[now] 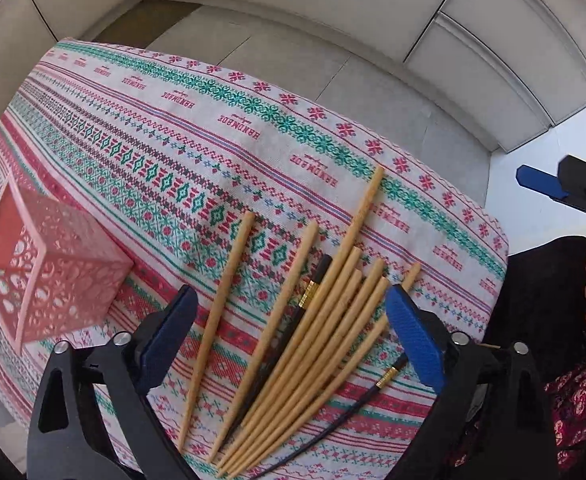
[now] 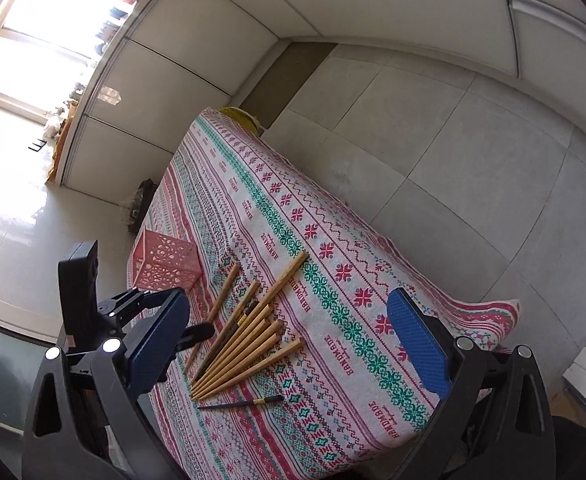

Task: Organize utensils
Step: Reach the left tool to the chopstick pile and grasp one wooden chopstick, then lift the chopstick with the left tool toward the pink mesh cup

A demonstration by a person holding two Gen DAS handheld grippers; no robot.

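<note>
Hovering over loose chopsticks, nothing sorted yet.

Nearest, the left gripper (image 1: 289,340) hung with jaws spread wide and empty above the wooden chopsticks (image 1: 313,332), which lay fanned on the patterned tablecloth (image 1: 197,128), two black chopsticks (image 1: 377,384) among and beside them. The right gripper (image 2: 293,364), also wide and empty, was held back. Farther off, the pink basket (image 1: 53,268) appeared to hold nothing; every piece remained to be moved.

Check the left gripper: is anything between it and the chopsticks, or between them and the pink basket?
Nothing visible does. The left gripper hangs open right over the chopsticks, nothing between. Only bare tablecloth lies between the chopsticks and the pink basket, whose open top shows nothing inside.
</note>
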